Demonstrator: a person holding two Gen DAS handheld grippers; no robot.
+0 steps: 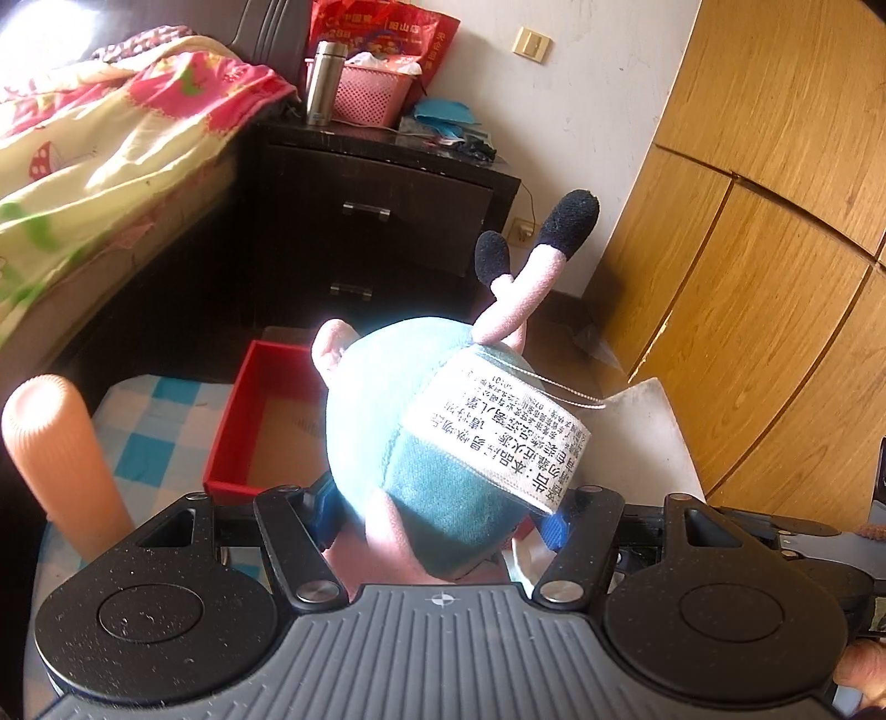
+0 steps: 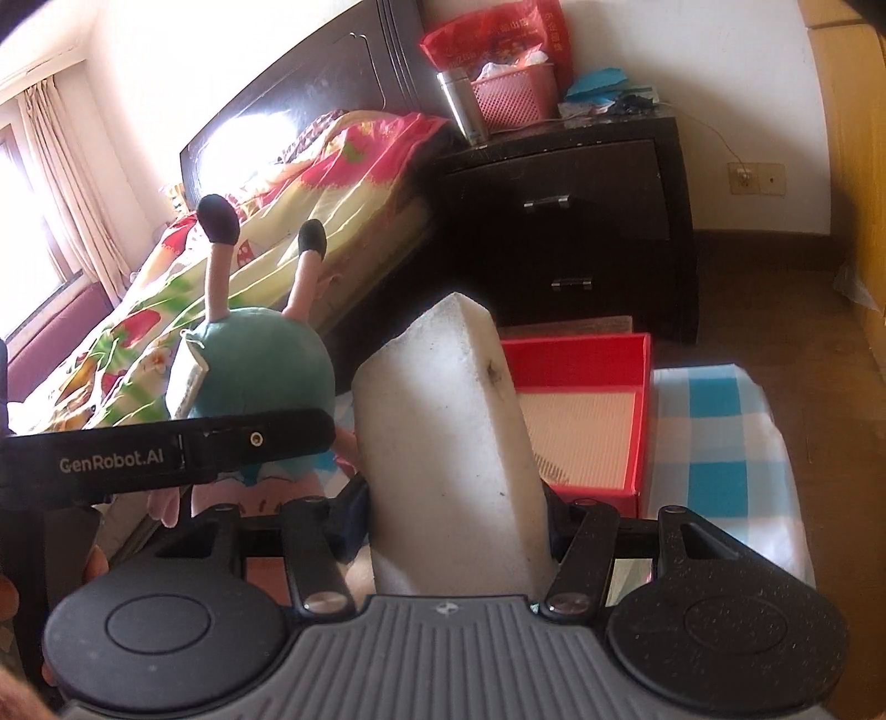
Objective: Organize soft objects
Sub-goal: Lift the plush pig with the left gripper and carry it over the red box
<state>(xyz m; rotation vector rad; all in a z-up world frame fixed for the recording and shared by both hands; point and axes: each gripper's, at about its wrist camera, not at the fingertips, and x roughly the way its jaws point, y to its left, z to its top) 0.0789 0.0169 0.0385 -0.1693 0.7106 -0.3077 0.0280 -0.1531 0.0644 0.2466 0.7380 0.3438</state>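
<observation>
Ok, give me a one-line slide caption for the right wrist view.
Right gripper clamps a white foam block above the red tray; beside it, the upside-down plush toy.

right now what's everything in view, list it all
plush toy: 1, teal body, pink limbs, black feet, white tag; upside down in the left gripper
foam block: 1, white; upright in the right gripper
box: 1, red, open; on the checked cloth
cloth: 1, blue and white checks; under the box
peach cylinder: 1, ribbed; at left over the cloth
nightstand: 1, dark, two drawers; beside the bed
basket: 1, pink; on the nightstand
flask: 1, steel; by the basket
red bag: 1; behind the basket
bed: 1, floral quilt
wardrobe: 1, wooden
left gripper: shut on the plush toy
right gripper: shut on the foam block
</observation>
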